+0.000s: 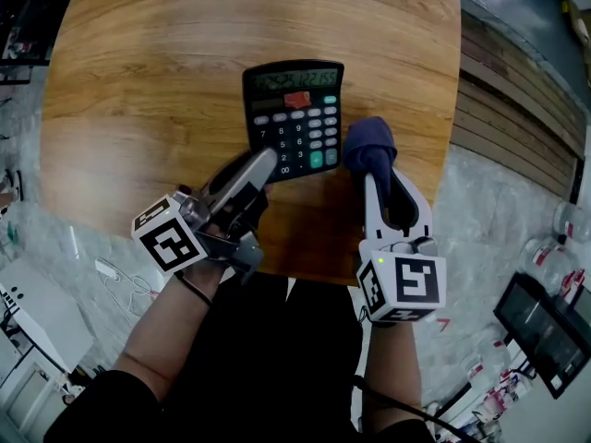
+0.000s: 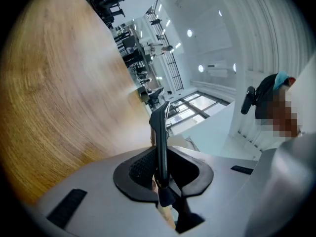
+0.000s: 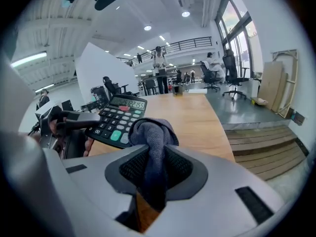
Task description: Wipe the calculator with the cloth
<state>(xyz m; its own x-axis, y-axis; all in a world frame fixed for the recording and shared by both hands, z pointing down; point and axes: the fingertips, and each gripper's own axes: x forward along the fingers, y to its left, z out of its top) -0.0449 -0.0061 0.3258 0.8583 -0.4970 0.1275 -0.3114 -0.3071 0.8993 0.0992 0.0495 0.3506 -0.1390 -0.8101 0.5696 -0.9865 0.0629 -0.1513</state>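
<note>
the calculator lies near the middle of the wooden surface, a bit toward the near edge, with its keys facing up. the left gripper has its jaws closed on the near left corner of the calculator. in the left gripper view the thin black edge runs right between the two pads. i think it is held this way so it does not slide when it gets rubbed. in the right gripper view the held end looks tipped up a little, but i cannot tell if the far end rests on the wood.

the right gripper has its jaws closed on the cloth. the cloth is dark blue and bunched up, and a soft lump sticks out past the tips. that lump is the part that can rub the keys, so the hard jaws do not scratch them. the cloth is just beside the right side of the calculator, by its near right corner. i cannot tell if it touches.

the left arm comes in from the near left, and its gripper points slanting toward the far right, almost flat. the right arm reaches straight away from the near edge, and its gripper tips down toward the surface. i think the wiping has not begun, and the cloth needs to go left onto the keys.
</note>
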